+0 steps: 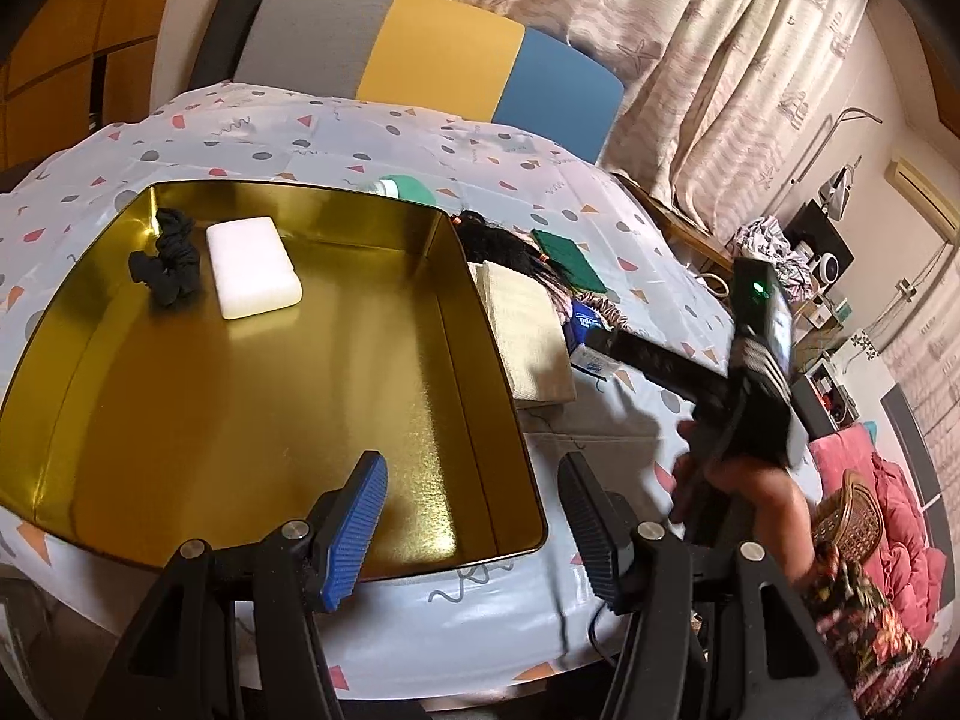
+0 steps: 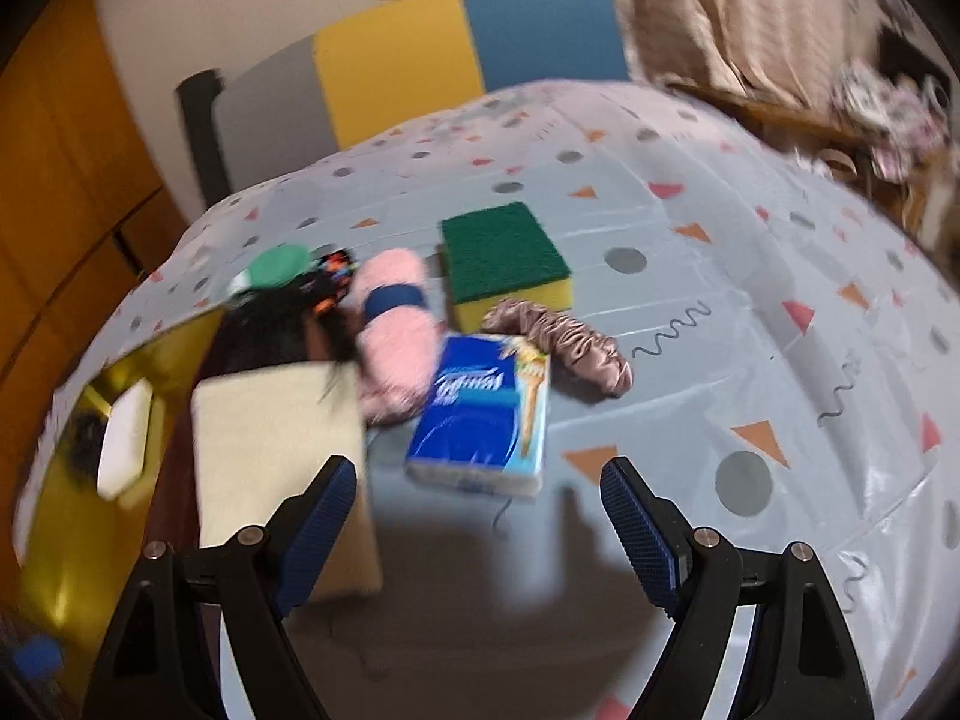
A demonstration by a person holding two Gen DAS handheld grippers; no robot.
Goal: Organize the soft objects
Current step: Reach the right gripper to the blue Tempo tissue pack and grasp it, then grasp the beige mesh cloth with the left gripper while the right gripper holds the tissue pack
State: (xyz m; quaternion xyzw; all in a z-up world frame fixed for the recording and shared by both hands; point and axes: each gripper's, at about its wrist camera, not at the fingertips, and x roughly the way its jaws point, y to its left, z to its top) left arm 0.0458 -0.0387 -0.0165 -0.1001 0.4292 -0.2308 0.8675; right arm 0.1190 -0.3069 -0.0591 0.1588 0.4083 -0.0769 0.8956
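A gold tin box (image 1: pixel 180 432) lies on the patterned tablecloth and holds a white sponge (image 1: pixel 253 267) and a black scrunchie (image 1: pixel 168 264). My left gripper (image 1: pixel 474 516) is open and empty over the box's near right corner. My right gripper (image 2: pixel 477 531) is open and empty, above the cloth just short of a blue tissue pack (image 2: pixel 480 414). Behind the pack lie a pink fuzzy item with a blue band (image 2: pixel 393 324), a green-and-yellow sponge (image 2: pixel 504 261), a mauve satin scrunchie (image 2: pixel 564 345), a black hairy item (image 2: pixel 282 312) and a cream folded cloth (image 2: pixel 276 438).
A chair back in grey, yellow and blue (image 1: pixel 432 54) stands behind the table. Curtains (image 1: pixel 720 60) hang at the back right. The right hand and its gripper body (image 1: pixel 750 372) show right of the box. A green lid (image 2: pixel 279 264) lies by the black item.
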